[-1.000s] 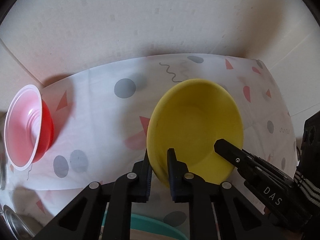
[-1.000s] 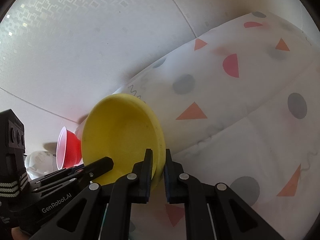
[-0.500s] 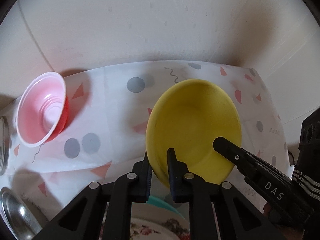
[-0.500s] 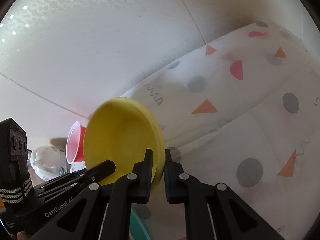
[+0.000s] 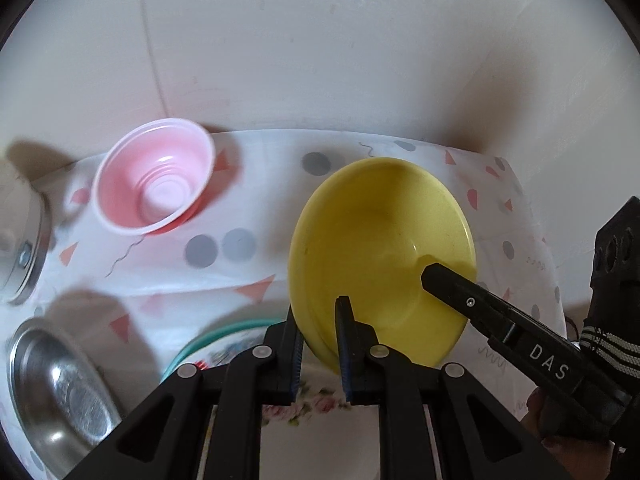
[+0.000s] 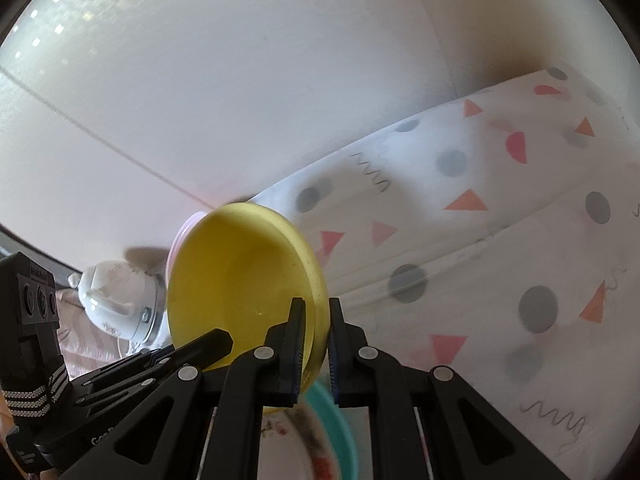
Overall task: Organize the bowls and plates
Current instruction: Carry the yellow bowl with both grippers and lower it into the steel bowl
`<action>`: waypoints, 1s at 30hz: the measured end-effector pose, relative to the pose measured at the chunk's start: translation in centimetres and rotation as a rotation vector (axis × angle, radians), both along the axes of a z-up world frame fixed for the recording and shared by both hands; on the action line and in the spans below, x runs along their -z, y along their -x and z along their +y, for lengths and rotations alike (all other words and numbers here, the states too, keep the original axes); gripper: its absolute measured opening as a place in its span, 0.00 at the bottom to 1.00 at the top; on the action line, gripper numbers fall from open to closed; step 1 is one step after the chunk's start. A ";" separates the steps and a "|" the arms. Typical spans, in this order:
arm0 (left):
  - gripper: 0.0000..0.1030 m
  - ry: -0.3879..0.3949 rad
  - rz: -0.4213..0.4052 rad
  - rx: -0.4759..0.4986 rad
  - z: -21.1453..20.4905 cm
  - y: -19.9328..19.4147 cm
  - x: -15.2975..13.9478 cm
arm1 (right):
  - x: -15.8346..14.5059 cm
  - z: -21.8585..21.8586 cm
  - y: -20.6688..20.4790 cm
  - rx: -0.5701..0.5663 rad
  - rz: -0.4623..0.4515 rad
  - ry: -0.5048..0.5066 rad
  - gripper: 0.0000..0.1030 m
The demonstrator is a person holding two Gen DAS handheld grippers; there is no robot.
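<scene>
A yellow bowl (image 5: 380, 248) hangs tilted above the patterned tablecloth, held from two sides. My left gripper (image 5: 317, 314) is shut on its near rim, one finger inside and one outside. My right gripper (image 6: 314, 316) is shut on the opposite rim; in the left wrist view it comes in from the right, and one of its fingers (image 5: 448, 284) lies inside the bowl. In the right wrist view the yellow bowl (image 6: 240, 280) fills the centre left. Below the bowl lies a floral plate with a teal rim (image 5: 208, 338), partly hidden by the fingers.
A red cup with a pale inside (image 5: 154, 188) stands at the back left of the cloth. A steel bowl (image 5: 56, 392) sits at the near left, and a white and metal vessel (image 6: 116, 300) stands beyond it. A white wall backs the table.
Both grippers have risen with the yellow bowl still clamped. The floral plate and steel bowl have come into view beneath, and the red cup has shifted right in the left wrist view.
</scene>
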State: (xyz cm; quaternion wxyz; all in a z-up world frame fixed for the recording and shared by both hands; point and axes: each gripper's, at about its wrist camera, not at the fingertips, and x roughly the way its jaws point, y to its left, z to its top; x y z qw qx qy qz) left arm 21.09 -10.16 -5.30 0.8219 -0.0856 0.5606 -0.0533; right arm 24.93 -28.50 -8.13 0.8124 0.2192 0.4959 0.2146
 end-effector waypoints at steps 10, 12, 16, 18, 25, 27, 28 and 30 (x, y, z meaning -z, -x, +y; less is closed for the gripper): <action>0.15 0.028 -0.035 -0.084 4.9 4.9 -1.4 | -1.6 4.9 2.6 -0.084 -0.038 0.005 0.10; 0.15 0.037 -0.035 -0.110 6.4 6.1 -1.5 | -2.0 6.1 3.6 -0.106 -0.041 0.006 0.10; 0.16 0.054 -0.025 -0.157 9.1 8.1 -1.4 | -2.3 9.0 5.0 -0.156 -0.045 0.018 0.10; 0.16 0.061 -0.023 -0.184 10.5 9.2 -1.2 | -2.4 10.6 5.4 -0.184 -0.043 0.021 0.10; 0.16 0.083 -0.009 -0.295 15.7 12.6 -0.6 | -2.8 16.0 8.0 -0.304 -0.046 0.041 0.10; 0.15 0.085 -0.009 -0.323 16.9 13.4 -0.5 | -2.8 17.2 8.4 -0.331 -0.045 0.046 0.10; 0.16 0.085 -0.007 -0.337 17.5 13.8 -0.4 | -2.7 18.0 8.5 -0.349 -0.043 0.050 0.10; 0.15 0.086 0.001 -0.363 18.6 14.6 -0.1 | -2.5 19.5 8.8 -0.380 -0.034 0.059 0.10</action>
